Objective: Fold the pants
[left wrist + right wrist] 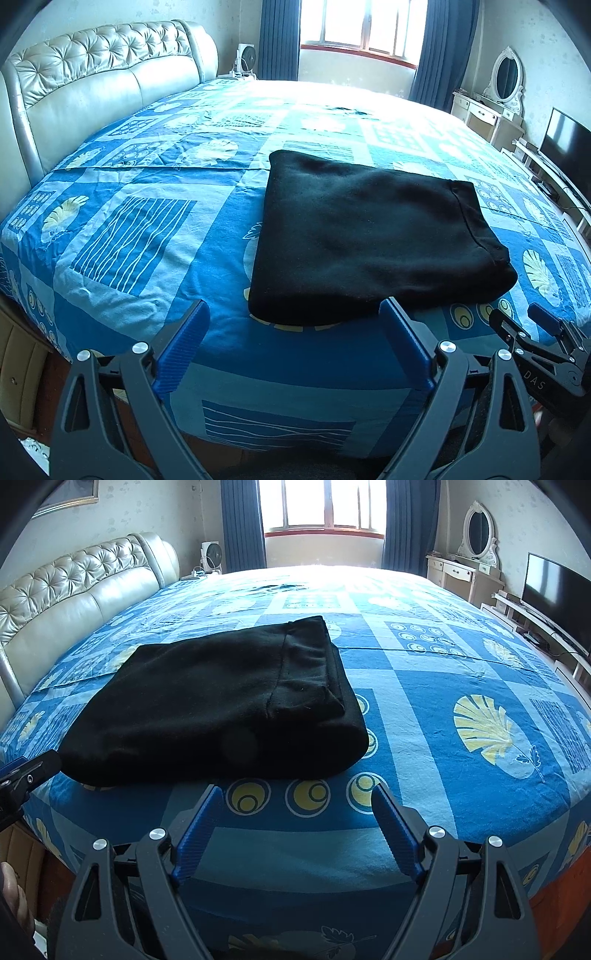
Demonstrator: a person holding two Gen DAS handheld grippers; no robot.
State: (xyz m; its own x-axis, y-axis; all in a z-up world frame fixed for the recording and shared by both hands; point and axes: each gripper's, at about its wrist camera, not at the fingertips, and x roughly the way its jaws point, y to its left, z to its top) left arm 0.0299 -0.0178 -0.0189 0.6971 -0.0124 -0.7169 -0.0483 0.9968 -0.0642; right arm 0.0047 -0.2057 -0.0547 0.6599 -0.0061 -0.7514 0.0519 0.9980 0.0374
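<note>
**A bright bedroom ahead of me**

I look across a bed (424,686) spread with a blue patterned sheet. Its tufted cream headboard (96,74) stands at my left. Daylight pours through the far window (325,506) between dark blue curtains (279,37). At right stand a white vanity with an oval mirror (478,530) and a dark television (554,590).
</note>
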